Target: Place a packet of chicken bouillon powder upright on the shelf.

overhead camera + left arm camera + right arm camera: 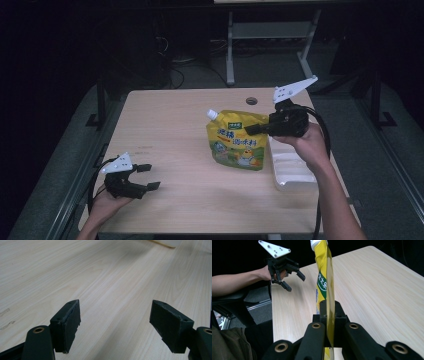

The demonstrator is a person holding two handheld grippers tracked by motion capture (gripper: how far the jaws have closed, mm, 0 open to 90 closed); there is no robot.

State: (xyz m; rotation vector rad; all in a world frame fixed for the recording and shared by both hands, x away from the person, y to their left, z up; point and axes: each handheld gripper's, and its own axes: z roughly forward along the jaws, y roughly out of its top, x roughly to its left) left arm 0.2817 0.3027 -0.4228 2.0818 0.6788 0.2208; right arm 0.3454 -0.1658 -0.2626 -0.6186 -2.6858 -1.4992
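A yellow spouted pouch point(235, 142) with a white cap hangs upright just above the middle of the wooden table point(170, 125). My right gripper point(252, 129) is shut on the pouch's right edge. In the right gripper view the pouch point(323, 285) stands edge-on, pinched between the jaws of my right gripper point(329, 312). Near the table's front left corner, my left gripper point(145, 176) is open and holds nothing. In the left gripper view, bare wood lies between the wide-apart jaws of my left gripper point(115, 325). The right gripper view also shows the left gripper point(289, 277) farther off.
A white, box-like container point(290, 170) lies on the table's right side, below my right hand. A round cable hole point(251, 101) sits near the far edge. Dark floor and a desk frame point(270, 45) lie beyond the table.
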